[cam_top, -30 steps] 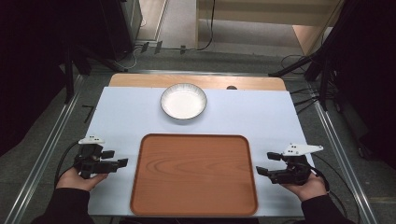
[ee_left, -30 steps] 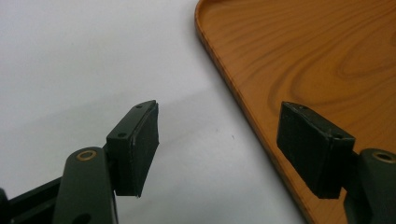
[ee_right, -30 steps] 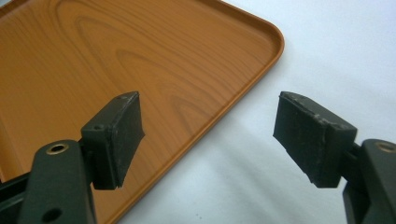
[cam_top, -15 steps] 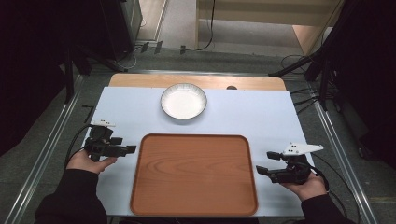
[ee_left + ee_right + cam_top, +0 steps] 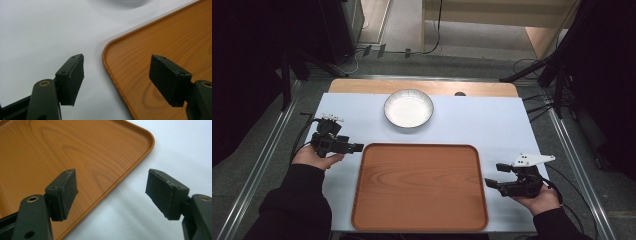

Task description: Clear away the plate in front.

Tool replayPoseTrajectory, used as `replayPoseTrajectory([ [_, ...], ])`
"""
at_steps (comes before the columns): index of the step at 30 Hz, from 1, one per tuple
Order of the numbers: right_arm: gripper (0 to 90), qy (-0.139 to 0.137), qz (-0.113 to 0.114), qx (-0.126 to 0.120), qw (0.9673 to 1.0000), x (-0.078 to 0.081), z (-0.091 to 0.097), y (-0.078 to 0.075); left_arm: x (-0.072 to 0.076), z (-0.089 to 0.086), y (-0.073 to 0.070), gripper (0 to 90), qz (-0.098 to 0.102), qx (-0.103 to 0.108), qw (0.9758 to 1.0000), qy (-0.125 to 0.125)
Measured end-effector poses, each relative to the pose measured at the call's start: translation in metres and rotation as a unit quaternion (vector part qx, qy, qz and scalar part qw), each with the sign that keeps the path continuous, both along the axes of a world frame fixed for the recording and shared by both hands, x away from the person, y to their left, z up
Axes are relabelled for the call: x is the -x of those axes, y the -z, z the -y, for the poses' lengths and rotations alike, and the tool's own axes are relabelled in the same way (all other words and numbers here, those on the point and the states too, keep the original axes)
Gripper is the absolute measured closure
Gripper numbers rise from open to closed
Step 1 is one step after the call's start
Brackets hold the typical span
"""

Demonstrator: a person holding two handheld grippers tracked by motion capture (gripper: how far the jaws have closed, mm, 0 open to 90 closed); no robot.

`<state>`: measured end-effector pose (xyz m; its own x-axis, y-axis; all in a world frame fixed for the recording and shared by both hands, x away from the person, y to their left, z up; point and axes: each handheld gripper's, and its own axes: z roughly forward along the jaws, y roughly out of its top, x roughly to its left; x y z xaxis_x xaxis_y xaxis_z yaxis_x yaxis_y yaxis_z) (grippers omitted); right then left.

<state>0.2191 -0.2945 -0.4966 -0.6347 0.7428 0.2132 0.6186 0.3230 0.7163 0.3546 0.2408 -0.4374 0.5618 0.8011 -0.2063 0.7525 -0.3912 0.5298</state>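
A wooden tray point(image 5: 419, 187) lies at the near middle of the pale blue table top point(image 5: 492, 125), with nothing on it. Beyond the tray stands a white bowl point(image 5: 408, 107), which looks empty. My left gripper point(image 5: 354, 145) is open at the tray's far left corner, pointing right. In the left gripper view its jaws point(image 5: 117, 75) straddle the rounded corner of the tray point(image 5: 160, 40). My right gripper point(image 5: 493, 176) is open beside the tray's right edge, pointing left. In the right gripper view its jaws point(image 5: 112, 192) frame the edge of the tray point(image 5: 62, 150). Neither holds anything.
A wooden strip point(image 5: 362, 86) runs along the table's far edge. Metal rails point(image 5: 272, 130) flank both sides of the table. Cables point(image 5: 302, 137) trail from each gripper. Bare table surface lies right of the bowl.
My left gripper has moved away from the person along the tray's left side, up to its far left corner. The right gripper has stayed put.
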Motion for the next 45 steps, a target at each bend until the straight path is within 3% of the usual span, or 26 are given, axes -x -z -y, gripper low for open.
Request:
replayPoseTrajectory([
  [13, 26.0, 0.001, 0.000, -0.001, 1.0000, 0.000, 0.000, 0.000, -0.032, 0.013, -0.003, 30.4, 0.000, -0.004, 0.9999, -0.010],
  [17, 26.0, 0.001, -0.001, -0.002, 1.0000, 0.000, 0.000, 0.000, -0.039, 0.022, -0.008, 31.0, 0.011, -0.007, 0.9999, -0.011],
  [24, 26.0, -0.001, 0.000, -0.003, 1.0000, 0.000, 0.000, -0.001, -0.058, 0.039, -0.013, 31.2, 0.010, -0.019, 0.9997, -0.009],
  [33, 26.0, -0.003, 0.005, -0.004, 1.0000, 0.000, 0.001, -0.001, -0.084, 0.065, -0.006, 31.2, 0.009, -0.038, 0.9991, -0.015],
  [38, 26.0, -0.005, 0.004, -0.004, 1.0000, 0.000, 0.000, -0.002, -0.099, 0.070, 0.001, 31.5, 0.004, -0.036, 0.9989, -0.029],
  [40, 26.0, -0.006, 0.006, -0.004, 1.0000, 0.000, 0.000, -0.002, -0.104, 0.071, 0.004, 32.0, 0.003, -0.046, 0.9985, -0.029],
  [43, 26.0, -0.006, 0.007, -0.004, 0.9999, 0.000, 0.000, -0.002, -0.111, 0.074, 0.008, 32.1, -0.002, -0.048, 0.9981, -0.039],
  [45, 26.0, -0.006, 0.007, -0.006, 0.9999, 0.000, 0.000, -0.002, -0.116, 0.074, 0.012, 32.5, -0.005, -0.031, 0.9983, -0.048],
])
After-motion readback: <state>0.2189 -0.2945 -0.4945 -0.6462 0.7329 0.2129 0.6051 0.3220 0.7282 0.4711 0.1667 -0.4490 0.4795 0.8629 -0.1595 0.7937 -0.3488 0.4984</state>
